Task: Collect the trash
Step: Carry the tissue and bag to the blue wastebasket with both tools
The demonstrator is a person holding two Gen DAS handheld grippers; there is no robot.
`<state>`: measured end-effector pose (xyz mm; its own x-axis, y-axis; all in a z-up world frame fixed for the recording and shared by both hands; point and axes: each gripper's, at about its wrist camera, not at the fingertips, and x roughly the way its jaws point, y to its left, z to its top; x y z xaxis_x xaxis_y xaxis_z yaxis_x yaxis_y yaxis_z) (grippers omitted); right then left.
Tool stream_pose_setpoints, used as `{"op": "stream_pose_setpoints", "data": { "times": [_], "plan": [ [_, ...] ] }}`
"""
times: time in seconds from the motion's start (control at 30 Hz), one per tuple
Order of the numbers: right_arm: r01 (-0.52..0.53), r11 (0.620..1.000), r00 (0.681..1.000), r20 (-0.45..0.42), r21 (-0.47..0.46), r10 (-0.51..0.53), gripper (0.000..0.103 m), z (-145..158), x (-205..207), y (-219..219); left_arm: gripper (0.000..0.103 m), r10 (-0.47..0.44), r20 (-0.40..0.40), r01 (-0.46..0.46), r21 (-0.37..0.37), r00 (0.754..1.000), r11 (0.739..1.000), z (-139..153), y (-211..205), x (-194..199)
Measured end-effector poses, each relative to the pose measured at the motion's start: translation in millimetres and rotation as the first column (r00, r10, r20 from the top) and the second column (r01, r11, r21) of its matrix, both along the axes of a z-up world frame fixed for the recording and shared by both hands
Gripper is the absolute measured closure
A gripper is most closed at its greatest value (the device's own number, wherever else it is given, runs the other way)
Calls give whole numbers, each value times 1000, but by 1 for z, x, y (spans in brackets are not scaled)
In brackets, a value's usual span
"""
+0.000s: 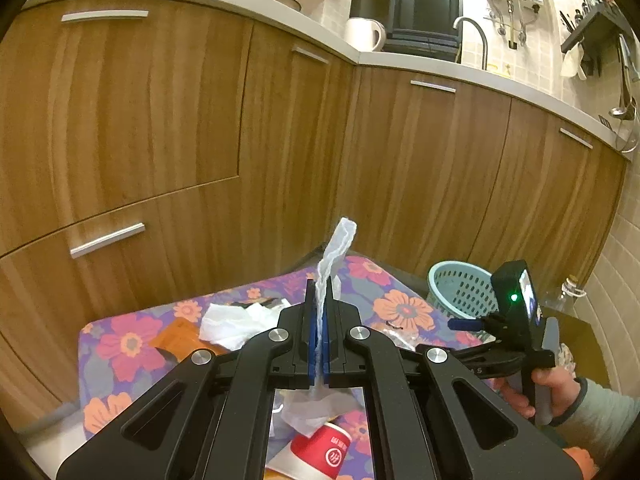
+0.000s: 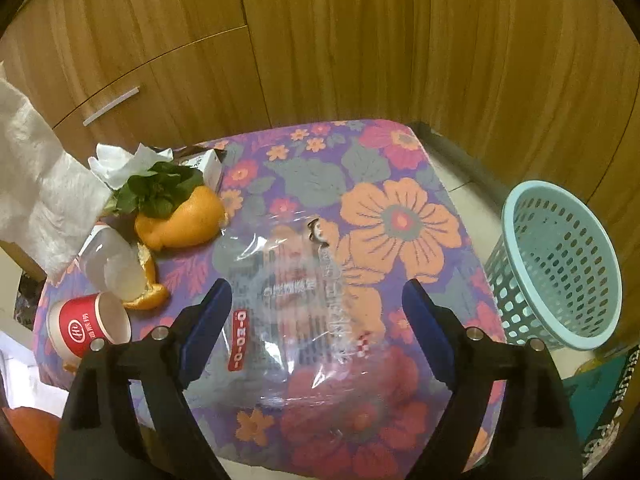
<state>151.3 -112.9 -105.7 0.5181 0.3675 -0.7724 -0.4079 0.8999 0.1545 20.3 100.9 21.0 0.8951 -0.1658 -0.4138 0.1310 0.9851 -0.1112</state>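
Closest in, left gripper (image 1: 320, 344) clenched on a strip of white tissue (image 1: 334, 256), blue pads pressed flat on it, the free end standing up above the fingertips. Right gripper (image 2: 316, 320) released, jaws spread wide over a clear plastic wrapper (image 2: 296, 300) lying flat on the flowered table (image 2: 400, 216), nothing pinched yet. For a clean step: best to carry the tissue low and level across to the teal basket (image 2: 560, 264) standing beside the table's right edge, letting go only once the strip hangs inside the rim, since so light a piece probably drifts. For the wrapper: probably wise to press the pads down onto a raised crease, as a flat slippery film tends to slide away. Farther off, from the right wrist only: orange peel (image 2: 180, 220) with green leaves (image 2: 156, 192), a red paper cup (image 2: 88, 332) on its side, a clear plastic cup (image 2: 112, 268), crumpled paper (image 2: 120, 164). From the left wrist only: the hand (image 1: 548, 392) gripping the right tool, wooden cabinets (image 1: 160, 120), and the counter with kettle (image 1: 364, 34) and tap (image 1: 476, 36) at the back.
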Motion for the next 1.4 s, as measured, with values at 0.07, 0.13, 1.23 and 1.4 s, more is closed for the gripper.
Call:
{"op": "stream_pose_setpoints", "data": {
  "times": [0.07,0.13,1.23,1.4],
  "plan": [
    [1,1000,999,-45,13,-1,25,-7,6,3,103,-1,-3,1,1,1000,1000,-1,0,2],
    [2,1000,997,-72,-3,-2,25,-15,10,9,103,-4,-5,4,0,1000,1000,-1,1,3],
    [124,992,986,108,26,-126,103,43,-3,-76,103,-252,61,247,86,966,965,44,-129,71],
    [211,977,965,157,21,-212,103,63,15,-118,103,-302,69,298,69,951,952,54,-160,100]
  ]
}}
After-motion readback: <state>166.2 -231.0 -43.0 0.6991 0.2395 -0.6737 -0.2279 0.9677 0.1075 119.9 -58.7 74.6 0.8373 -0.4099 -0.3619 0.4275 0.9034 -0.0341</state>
